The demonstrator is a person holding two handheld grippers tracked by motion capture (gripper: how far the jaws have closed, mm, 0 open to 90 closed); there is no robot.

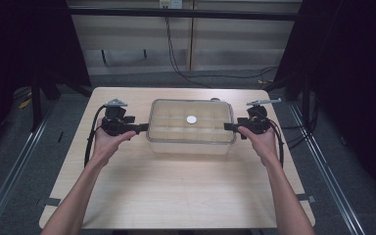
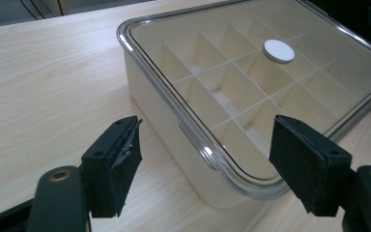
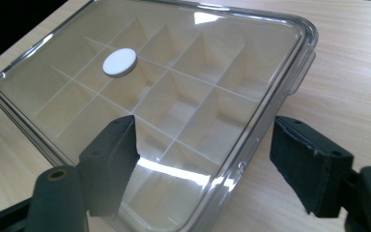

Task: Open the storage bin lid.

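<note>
A cream box (image 1: 191,139) with a clear lid and several inner compartments stands on the far middle of the wooden table (image 1: 176,196). A small white disc (image 1: 191,119) lies on the lid. My left gripper (image 1: 144,128) is at the box's left end, jaws open and pointing at it. In the left gripper view the box (image 2: 174,111) lies between and beyond the spread jaws of the left gripper (image 2: 205,133), pads apart from it. My right gripper (image 1: 227,127) faces the right end, open. In the right gripper view the right gripper (image 3: 205,130) hovers over a corner of the lid (image 3: 183,87), with the disc (image 3: 120,62) beyond.
The lid has a clear latch tab (image 3: 306,72) on one side and another (image 2: 193,133) at the left end. Bare tabletop spreads in front of the box. Dark curtains flank the table, and cables (image 1: 176,58) run over the floor behind it.
</note>
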